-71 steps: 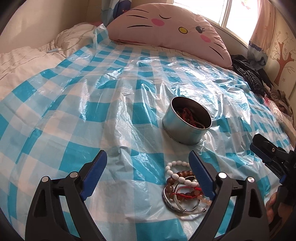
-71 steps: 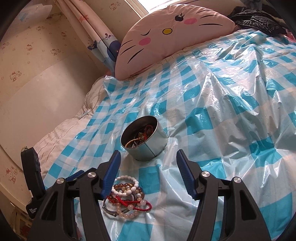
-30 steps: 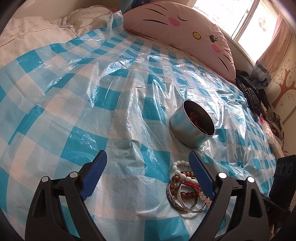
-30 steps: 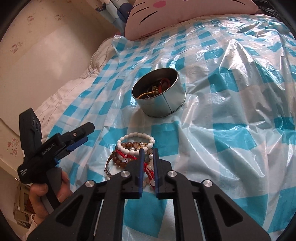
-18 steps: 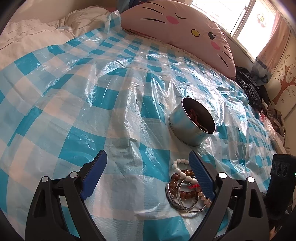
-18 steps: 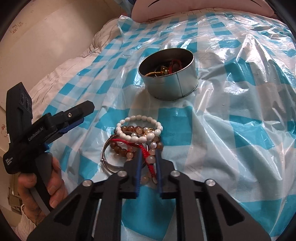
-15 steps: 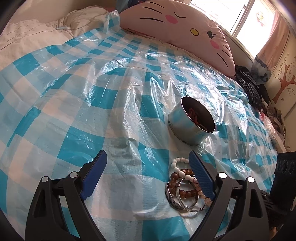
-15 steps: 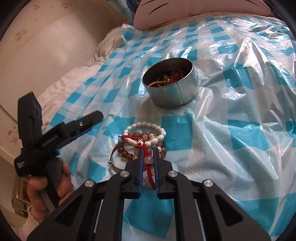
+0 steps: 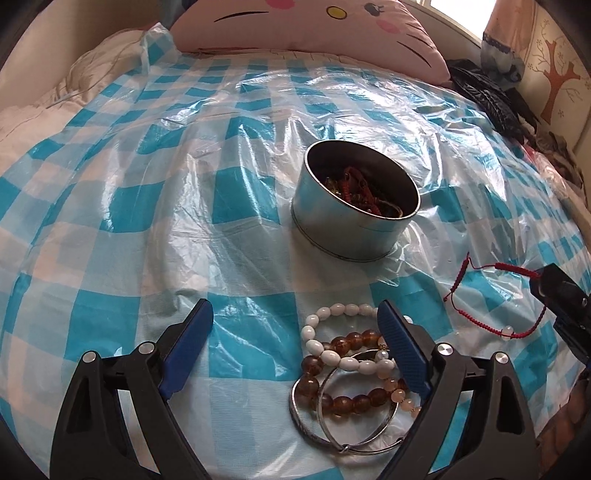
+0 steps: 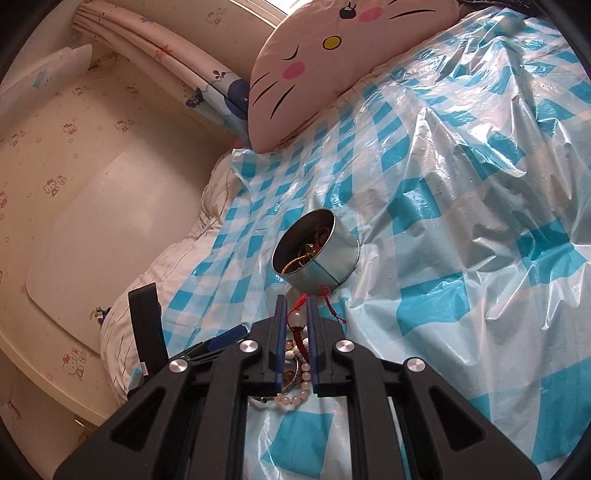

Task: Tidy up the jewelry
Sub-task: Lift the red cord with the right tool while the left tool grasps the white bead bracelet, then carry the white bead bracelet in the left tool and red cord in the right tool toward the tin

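Note:
A round metal tin (image 9: 354,229) holding several pieces of jewelry stands on the checked sheet. In front of it lies a pile of bracelets (image 9: 347,376): white beads, amber beads, silver bangles. My left gripper (image 9: 294,308) hangs over the pile with its jaws wide and closing. The pile lies under its right finger and the pads touch nothing. My right gripper (image 10: 296,300) is shut on a red cord bracelet (image 10: 330,300), lifted clear of the pile just short of the tin (image 10: 317,254). From the left wrist view the red cord bracelet (image 9: 511,267) dangles from the right gripper (image 9: 543,280).
A blue-and-white checked plastic sheet (image 9: 147,184) covers the bed. A pink cat-face pillow (image 9: 306,26) lies at the far end and a black bag (image 9: 491,96) at the far right. A white quilt (image 10: 177,269) and a wall (image 10: 92,221) border the left side.
My right gripper has lifted the red cord bracelet off the pile and carried it toward the tin. My left gripper has rolled and moved closer over the pile.

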`<state>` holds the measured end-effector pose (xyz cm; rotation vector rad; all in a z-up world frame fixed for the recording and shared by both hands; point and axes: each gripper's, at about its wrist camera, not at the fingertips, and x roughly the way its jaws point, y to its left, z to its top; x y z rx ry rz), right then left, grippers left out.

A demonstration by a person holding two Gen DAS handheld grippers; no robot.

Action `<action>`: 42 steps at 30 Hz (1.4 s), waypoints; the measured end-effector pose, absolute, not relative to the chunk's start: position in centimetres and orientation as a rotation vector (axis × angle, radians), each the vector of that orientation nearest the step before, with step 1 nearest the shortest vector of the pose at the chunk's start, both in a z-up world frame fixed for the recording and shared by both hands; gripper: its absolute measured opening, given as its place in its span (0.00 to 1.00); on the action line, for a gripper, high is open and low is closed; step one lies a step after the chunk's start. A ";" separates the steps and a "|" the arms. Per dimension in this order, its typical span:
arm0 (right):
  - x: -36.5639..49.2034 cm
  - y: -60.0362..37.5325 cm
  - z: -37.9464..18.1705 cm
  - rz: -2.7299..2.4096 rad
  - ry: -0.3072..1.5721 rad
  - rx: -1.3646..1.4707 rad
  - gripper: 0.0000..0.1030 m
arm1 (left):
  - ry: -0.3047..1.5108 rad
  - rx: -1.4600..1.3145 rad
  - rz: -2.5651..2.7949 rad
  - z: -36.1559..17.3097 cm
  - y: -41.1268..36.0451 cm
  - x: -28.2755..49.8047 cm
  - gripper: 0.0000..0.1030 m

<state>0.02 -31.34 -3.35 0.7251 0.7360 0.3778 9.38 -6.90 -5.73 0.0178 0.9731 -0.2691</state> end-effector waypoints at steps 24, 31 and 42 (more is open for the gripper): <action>-0.2 -30.5 -3.1 0.400 0.711 0.697 0.11 | 0.842 -0.202 -0.436 -2.6 -4.4 7.3 0.07; 0.8 -29.8 -3.2 0.413 0.716 0.665 0.11 | 0.784 -0.194 -0.430 -1.6 -4.4 7.1 0.07; 0.4 -30.1 -2.8 0.416 0.688 0.671 0.11 | 0.767 -0.125 -0.421 -1.5 -5.3 6.6 0.07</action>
